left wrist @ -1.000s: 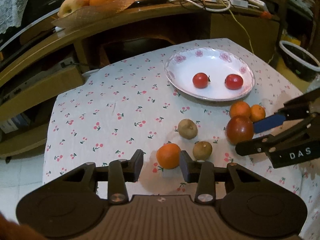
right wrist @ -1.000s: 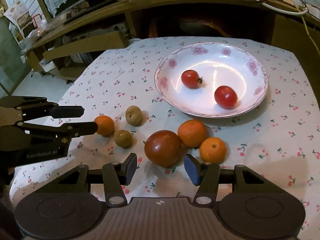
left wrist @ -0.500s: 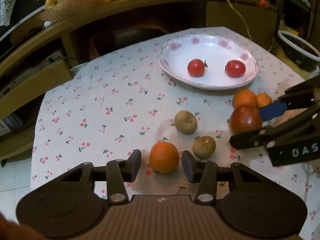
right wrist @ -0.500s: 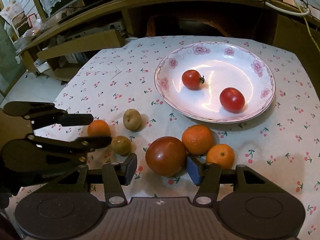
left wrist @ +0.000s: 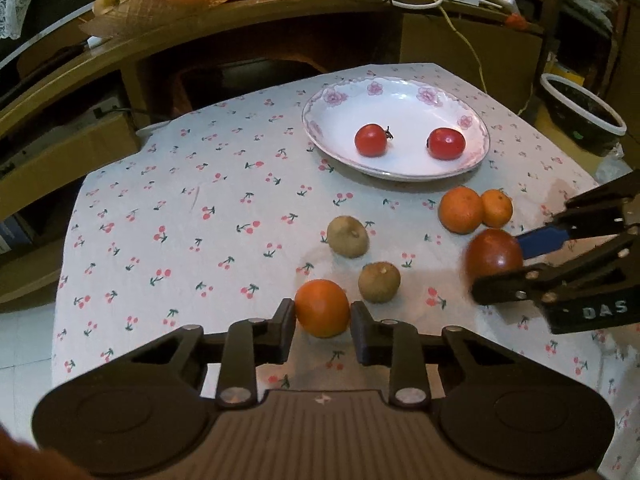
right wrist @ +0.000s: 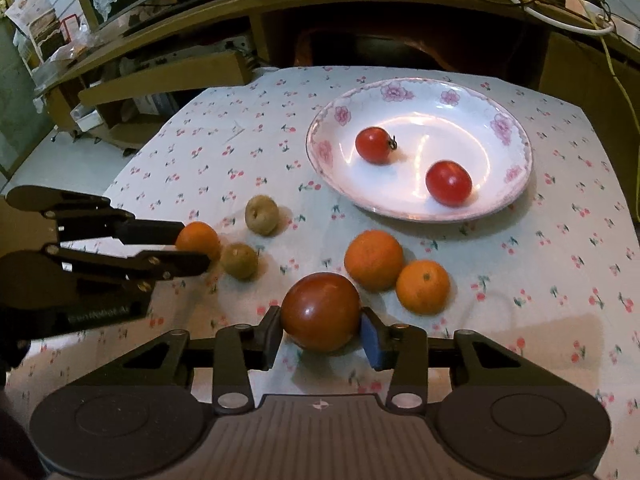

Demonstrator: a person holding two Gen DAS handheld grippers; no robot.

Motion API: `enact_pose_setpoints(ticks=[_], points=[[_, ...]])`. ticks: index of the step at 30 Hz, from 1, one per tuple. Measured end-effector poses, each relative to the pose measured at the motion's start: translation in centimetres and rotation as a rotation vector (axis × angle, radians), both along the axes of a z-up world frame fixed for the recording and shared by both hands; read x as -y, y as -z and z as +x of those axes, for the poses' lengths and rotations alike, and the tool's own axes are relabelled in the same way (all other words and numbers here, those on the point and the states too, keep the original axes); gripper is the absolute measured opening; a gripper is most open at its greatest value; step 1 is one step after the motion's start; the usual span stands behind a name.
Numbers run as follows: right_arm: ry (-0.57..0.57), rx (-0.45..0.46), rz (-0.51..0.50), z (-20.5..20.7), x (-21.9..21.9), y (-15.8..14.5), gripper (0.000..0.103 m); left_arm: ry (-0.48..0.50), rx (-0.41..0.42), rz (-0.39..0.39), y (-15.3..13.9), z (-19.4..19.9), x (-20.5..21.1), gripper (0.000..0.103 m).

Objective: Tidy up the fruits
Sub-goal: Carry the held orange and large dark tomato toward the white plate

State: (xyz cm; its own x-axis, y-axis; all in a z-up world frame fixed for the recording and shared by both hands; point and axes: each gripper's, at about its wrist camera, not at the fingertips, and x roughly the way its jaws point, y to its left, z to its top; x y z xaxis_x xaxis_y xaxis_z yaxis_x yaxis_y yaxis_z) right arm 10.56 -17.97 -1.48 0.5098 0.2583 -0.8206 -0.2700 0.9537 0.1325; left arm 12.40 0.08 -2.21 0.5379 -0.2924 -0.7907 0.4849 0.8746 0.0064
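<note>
Cherry-print tablecloth [left wrist: 208, 216]: left gripper [left wrist: 322, 322] closing on small orange [left wrist: 322, 308], right gripper [right wrist: 320, 334] closing on dark-red round fruit [right wrist: 320, 311]; brown kiwis [left wrist: 379, 282] lying between them.

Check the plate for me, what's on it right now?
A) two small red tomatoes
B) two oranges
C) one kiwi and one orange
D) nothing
A: two small red tomatoes lie apart inside the plate; every orange and kiwi sits on the cloth outside it.
</note>
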Motion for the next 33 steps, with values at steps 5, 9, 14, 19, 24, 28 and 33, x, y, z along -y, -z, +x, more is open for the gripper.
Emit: enact_pose_setpoints(ticks=[5,9,14,19,24,28,33], points=[[-0.017,0.016,-0.053,-2.0,-0.5,0.0,0.043,-0.006,0.015,0.003,0.1,0.1,0.1,0.036],[-0.018,0.022,-0.080,-2.6,-0.9,0.0,0.044,-0.010,0.024,0.046,0.6,0.6,0.7,0.037],[0.014,0.023,-0.054,-2.7,-0.3,0.3,0.046,-0.022,0.025,0.049,1.1,0.9,0.9,0.037],[0.001,0.028,-0.046,-2.7,0.0,0.3,0.043,-0.048,-0.003,0.032,0.7,0.6,0.9,0.035],[0.000,0.011,-0.039,-3.2,0.8,-0.1,0.042,-0.030,-0.020,-0.004,-1.1,-1.7,1.6,0.034],[-0.008,0.026,-0.048,-4.8,1.4,-0.8,0.042,0.031,-0.017,-0.016,-2.4,-4.6,3.3,0.034],[0.002,0.017,-0.079,-6.6,2.0,-0.4,0.042,0.095,-0.037,0.049,-0.9,-6.3,5.5,0.034]])
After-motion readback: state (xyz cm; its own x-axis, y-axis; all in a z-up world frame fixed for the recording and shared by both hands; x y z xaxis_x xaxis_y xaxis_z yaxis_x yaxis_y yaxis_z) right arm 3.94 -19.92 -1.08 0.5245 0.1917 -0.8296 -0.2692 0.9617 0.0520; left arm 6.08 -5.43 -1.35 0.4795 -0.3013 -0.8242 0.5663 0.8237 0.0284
